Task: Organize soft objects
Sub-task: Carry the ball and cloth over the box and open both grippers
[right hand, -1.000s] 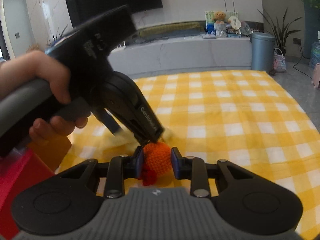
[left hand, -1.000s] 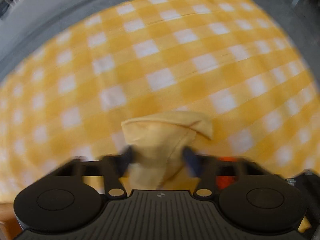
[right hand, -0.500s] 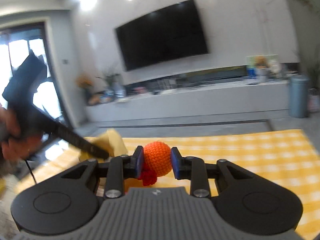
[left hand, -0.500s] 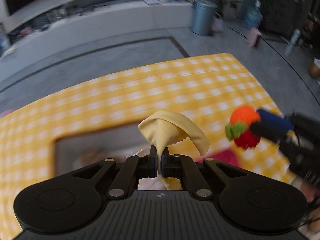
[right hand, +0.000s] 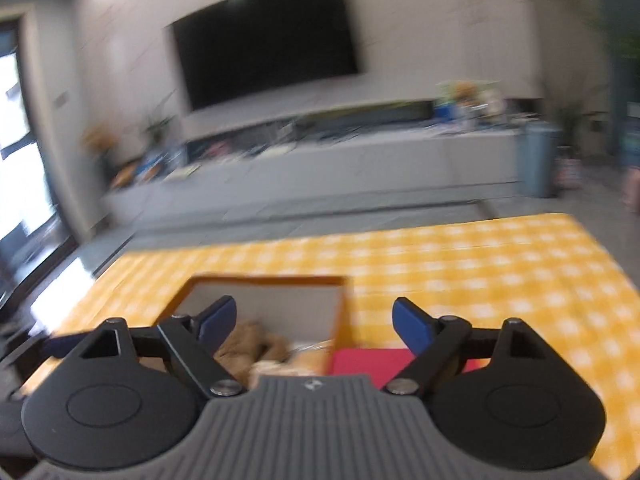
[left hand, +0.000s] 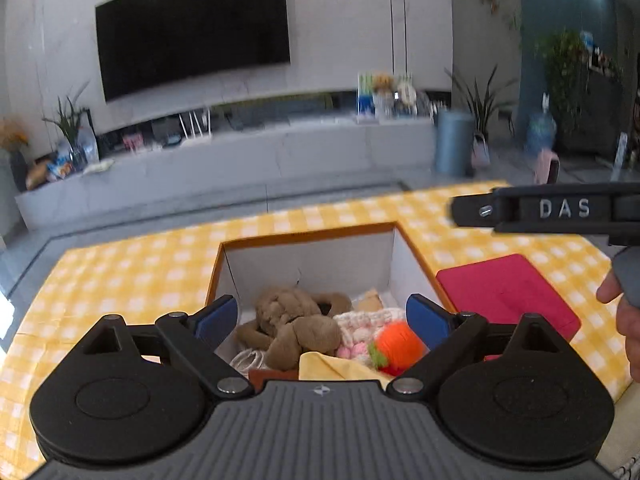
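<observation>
Over box: L gripper (left hand: pixel 320 316) above the open box (left hand: pixel 308 236), jaws opening, nothing pinched btwn the blue pads
R gripper: (right hand: pixel 310 320) a bit to the box's right, jaws opening, gap bare; its body also shows at right edge of L view
Box contents: brown plush (left hand: pixel 296 328); pink/cream knit item (left hand: pixel 360 328); orange knit fruit (left hand: pixel 396 344), blurred; yellow cloth (left hand: pixel 332 366) at near edge, partly hidden by L gripper body
Beside box: red lid (left hand: pixel 508 296) flat on checked cloth (left hand: pixel 120 272)
Status: soft items look all boxed; lid not yet on
Risk 1: yellow cloth may drape over near wall; lid wd then snag or sit crooked
Risk 2: pile high; lid cd sit proud
Risk 3: grippers close together; reach for lid cd clash
</observation>
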{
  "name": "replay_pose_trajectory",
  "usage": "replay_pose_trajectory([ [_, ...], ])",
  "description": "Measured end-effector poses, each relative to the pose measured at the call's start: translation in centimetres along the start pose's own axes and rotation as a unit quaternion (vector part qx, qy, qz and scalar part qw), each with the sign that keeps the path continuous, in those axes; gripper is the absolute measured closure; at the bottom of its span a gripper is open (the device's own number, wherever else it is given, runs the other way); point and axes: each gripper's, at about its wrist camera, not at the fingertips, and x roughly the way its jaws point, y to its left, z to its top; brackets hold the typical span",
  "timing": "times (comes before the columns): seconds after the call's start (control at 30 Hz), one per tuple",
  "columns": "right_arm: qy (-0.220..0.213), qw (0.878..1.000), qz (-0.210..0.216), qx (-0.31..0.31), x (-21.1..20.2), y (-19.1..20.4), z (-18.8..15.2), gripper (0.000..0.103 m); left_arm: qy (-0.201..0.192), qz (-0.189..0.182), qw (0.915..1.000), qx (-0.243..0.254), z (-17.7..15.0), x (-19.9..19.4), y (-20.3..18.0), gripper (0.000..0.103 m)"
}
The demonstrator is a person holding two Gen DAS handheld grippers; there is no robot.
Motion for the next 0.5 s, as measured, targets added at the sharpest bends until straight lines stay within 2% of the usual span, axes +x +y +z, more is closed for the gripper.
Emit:
replay_pose_trajectory([
  [0.1,-0.023,0.998,-0.058,0.018,-1.7,-1.1,-1.3,0.017,-0.003,-0.028,0.9995,-0.015,-0.2,-0.7,-0.1,0.000],
  [0.23,-0.023,0.996,-0.082,0.018,-3.0,-2.2,-3.0,0.017,-0.031,0.003,0.9983,-0.049,-0.5,-2.6,0.8,0.000],
  [0.43,-0.001,0.997,-0.073,-0.011,-3.0,-0.6,-5.2,0.017,-0.067,0.031,0.9935,-0.087,-1.0,-3.6,2.3,0.000],
  [0.5,0.000,0.998,-0.064,-0.024,-3.5,0.3,-5.5,0.017,-0.073,0.041,0.9928,-0.085,-1.0,-3.7,2.3,0.000],
])
